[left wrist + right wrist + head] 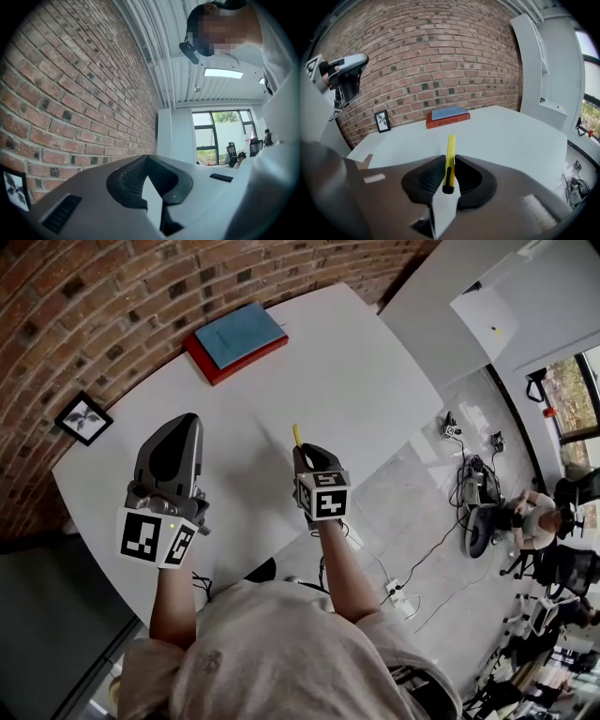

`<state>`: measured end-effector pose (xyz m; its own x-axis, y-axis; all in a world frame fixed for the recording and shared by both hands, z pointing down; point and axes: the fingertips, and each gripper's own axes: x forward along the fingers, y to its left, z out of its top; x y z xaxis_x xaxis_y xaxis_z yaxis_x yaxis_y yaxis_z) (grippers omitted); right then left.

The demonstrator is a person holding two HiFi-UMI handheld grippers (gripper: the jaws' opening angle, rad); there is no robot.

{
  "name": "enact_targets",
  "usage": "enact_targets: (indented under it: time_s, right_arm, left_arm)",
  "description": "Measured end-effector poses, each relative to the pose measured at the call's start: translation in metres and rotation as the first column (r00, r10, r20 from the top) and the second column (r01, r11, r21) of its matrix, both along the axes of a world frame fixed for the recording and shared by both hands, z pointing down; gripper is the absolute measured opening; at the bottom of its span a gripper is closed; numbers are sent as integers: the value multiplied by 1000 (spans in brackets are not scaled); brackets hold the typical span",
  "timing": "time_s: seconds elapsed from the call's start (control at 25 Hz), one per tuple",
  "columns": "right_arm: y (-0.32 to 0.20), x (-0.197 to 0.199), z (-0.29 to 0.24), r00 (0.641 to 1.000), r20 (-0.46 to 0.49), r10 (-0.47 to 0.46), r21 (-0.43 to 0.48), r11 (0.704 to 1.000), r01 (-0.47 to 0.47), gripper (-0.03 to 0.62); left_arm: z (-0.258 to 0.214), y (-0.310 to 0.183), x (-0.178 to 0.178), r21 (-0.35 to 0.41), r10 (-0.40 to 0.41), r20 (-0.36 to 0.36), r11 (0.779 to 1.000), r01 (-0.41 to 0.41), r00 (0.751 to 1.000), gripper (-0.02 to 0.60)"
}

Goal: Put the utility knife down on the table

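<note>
The red-brown brick wall (94,296) runs along the far side of everything in front of me. Against it sits the broad white table (375,381) with its rounded edge, and both of my grippers are held above its near part. Off the table's right side lies a pale grey floor (422,493) with cables and office chairs on it, well away from me.

Near the table's far edge, close to the wall, a flat red book (217,367) lies with a blue book (236,334) stacked on top of it.

My left gripper (176,432), grey with a marker cube at its base, is raised and tilted up toward the wall and ceiling. Its jaws are drawn together with nothing between them.

My right gripper (305,456), the darker one, points forward across the tabletop toward the books. Its jaws are pressed onto a thing from both sides.

A small black picture frame (82,418) holding a white print stands at the table's far left corner, right at the foot of the wall and well apart from the books.

That thing in my right jaws is the slim yellow utility knife (450,157) with a black butt end. The pads clamp it about its rear half, the black end sits back between them, and the yellow front sticks out past the tips, aimed at the books. It is held up off the table, above the near right part of the surface.
</note>
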<state>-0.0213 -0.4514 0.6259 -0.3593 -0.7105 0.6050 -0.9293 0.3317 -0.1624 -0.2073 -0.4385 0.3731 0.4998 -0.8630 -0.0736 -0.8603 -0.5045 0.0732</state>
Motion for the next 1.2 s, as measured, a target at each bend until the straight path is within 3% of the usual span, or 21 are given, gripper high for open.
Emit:
enact_targets:
  time_s: [0.56, 1.2]
  right_arm:
    - [-3, -1, 60, 998, -55, 12, -160, 987, -21, 71]
    - [-3, 0, 78, 993, -114, -9, -212, 977, -16, 74]
  left_arm:
    - [17, -14, -9, -37, -4, -3, 999, 4, 1000, 5]
    - [22, -19, -15, -47, -23, -3, 999, 23, 1000, 5]
